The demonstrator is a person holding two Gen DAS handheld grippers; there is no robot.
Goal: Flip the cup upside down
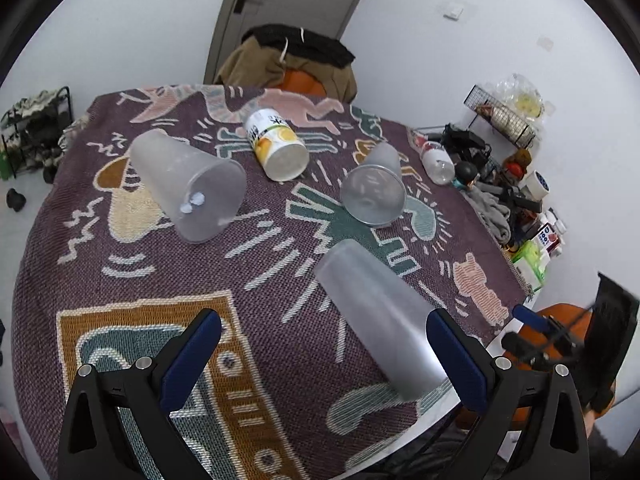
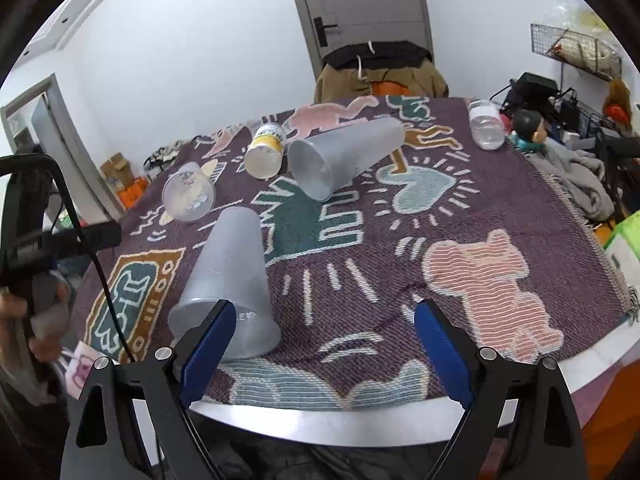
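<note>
Three frosted plastic cups lie on their sides on the patterned cloth. The nearest cup (image 1: 380, 316) (image 2: 230, 280) lies close to the table's front edge, mouth toward me. A second frosted cup (image 1: 374, 184) (image 2: 344, 156) lies mid-table. A third cup (image 1: 188, 184) (image 2: 188, 192) lies at the left. A yellow-and-white paper cup (image 1: 276, 144) (image 2: 266, 150) lies on its side at the back. My left gripper (image 1: 324, 344) is open and empty, its right finger beside the nearest cup. My right gripper (image 2: 324, 340) is open and empty, its left finger at that cup's rim.
A clear plastic bottle (image 1: 438, 162) (image 2: 486, 128) lies at the table's far right edge. Clutter, a doll (image 2: 528, 128) and grey cloth (image 2: 576, 176) crowd the right side. A chair with clothes (image 1: 288, 60) stands behind the table. The table's front edge (image 2: 320, 420) is close below the grippers.
</note>
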